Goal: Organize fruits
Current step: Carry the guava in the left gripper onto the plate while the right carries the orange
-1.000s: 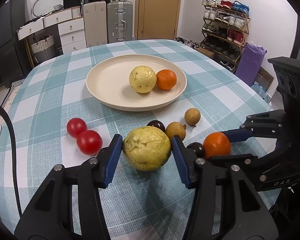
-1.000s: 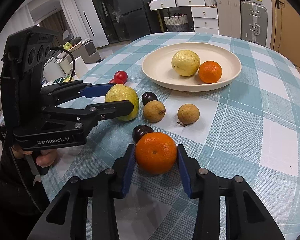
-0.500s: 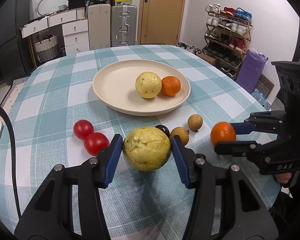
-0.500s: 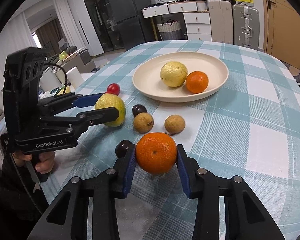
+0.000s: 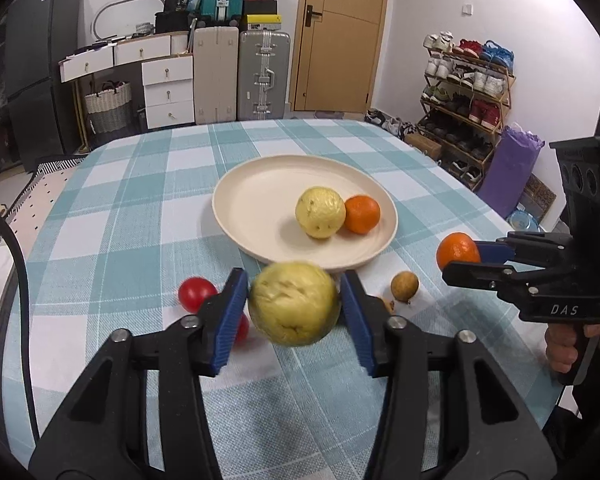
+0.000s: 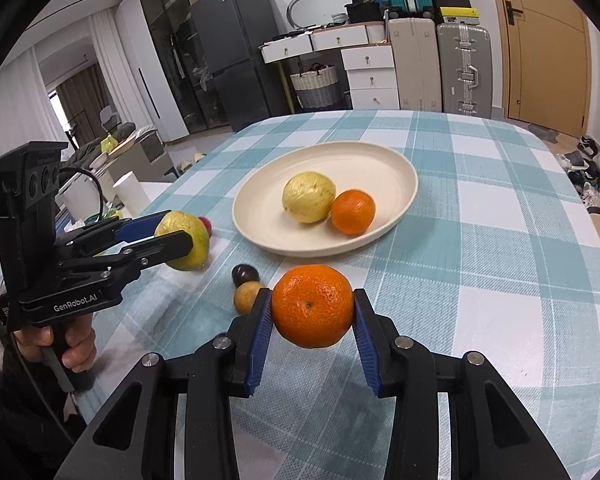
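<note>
My left gripper (image 5: 294, 276) carries a large yellow guava (image 5: 293, 304) between its blue pads, clear of the checked cloth; its jaws are closing tighter on the fruit. From the right wrist view the same left gripper (image 6: 178, 230) and its guava (image 6: 198, 252) hang at the left. My right gripper (image 6: 312, 294) is shut on an orange (image 6: 312, 306), also raised above the table. The cream plate (image 5: 260, 200) lies just beyond both, with a second guava (image 5: 320, 212) and a second orange (image 5: 362, 215) touching on it.
Two red tomatoes (image 5: 196, 293) lie left of the held guava. A brown longan (image 5: 404, 286), another longan (image 6: 247, 298) and a dark plum (image 6: 244, 274) sit on the cloth before the plate. A white cup (image 6: 130, 196) stands beyond the table's left edge.
Both grippers have risen off the cloth with their fruits and moved nearer the plate. The orange left the dark plum it sat beside.
</note>
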The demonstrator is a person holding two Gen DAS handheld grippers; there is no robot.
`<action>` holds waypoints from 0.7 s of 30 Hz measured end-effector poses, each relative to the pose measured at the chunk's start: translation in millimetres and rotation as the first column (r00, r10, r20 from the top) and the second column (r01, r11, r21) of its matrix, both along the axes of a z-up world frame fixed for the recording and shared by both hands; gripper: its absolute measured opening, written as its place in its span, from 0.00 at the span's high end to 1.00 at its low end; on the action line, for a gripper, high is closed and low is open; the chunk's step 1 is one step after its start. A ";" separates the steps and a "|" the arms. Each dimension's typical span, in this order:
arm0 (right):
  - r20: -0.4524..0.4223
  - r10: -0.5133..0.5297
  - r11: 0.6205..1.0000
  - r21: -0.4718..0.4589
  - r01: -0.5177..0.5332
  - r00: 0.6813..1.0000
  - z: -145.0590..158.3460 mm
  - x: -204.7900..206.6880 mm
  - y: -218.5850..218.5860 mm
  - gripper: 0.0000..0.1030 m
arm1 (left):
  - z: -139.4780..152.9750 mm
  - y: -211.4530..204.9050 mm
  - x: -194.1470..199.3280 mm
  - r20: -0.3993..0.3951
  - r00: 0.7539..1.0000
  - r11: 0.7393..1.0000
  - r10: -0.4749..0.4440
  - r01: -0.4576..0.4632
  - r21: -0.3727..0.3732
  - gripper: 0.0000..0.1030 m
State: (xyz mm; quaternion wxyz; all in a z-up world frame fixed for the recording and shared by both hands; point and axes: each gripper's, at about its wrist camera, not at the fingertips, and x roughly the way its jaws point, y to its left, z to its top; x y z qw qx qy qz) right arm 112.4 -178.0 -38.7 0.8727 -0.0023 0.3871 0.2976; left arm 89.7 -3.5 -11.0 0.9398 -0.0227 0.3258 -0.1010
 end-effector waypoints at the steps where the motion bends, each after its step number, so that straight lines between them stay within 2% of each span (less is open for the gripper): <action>1: 0.005 -0.006 1.000 0.001 0.006 1.000 1.7 1.5 -0.2 0.61 | 2.4 1.4 1.9 0.001 1.000 1.000 0.002 -0.002 -0.004 0.73; 4: 0.002 -0.016 1.000 0.006 0.016 1.000 3.8 7.0 -0.9 0.61 | 4.6 3.7 9.4 -0.008 1.000 1.000 0.019 -0.019 -0.006 0.73; 10: -0.017 -0.021 1.000 0.000 0.021 1.000 -0.4 7.1 -2.0 0.61 | -10.8 0.4 11.4 -0.054 0.999 0.999 0.009 -0.007 0.047 0.73; 16: -0.020 -0.013 1.000 0.000 0.013 1.000 -2.3 6.7 -0.5 0.61 | -20.8 10.3 19.9 -0.088 0.995 0.998 0.049 -0.045 0.046 0.73; 17: -0.020 -0.011 1.000 0.000 0.011 1.000 -2.3 6.7 -0.1 0.61 | -20.3 11.2 22.3 -0.088 0.995 0.998 0.051 -0.047 0.045 0.70; 19: -0.018 -0.010 1.000 0.003 0.010 1.000 -2.1 6.8 0.7 0.61 | -19.4 11.5 27.0 -0.080 0.995 0.997 0.057 -0.053 0.057 0.57; 20: -0.020 -0.010 1.000 0.005 0.010 1.000 -2.1 7.0 0.9 0.61 | -19.0 11.4 29.3 -0.074 0.995 0.996 0.065 -0.060 0.069 0.45; 21: -0.020 -0.008 1.000 0.005 0.009 1.000 -2.0 6.7 1.2 0.61 | -18.6 10.4 32.1 -0.068 0.995 0.995 0.067 -0.061 0.081 0.39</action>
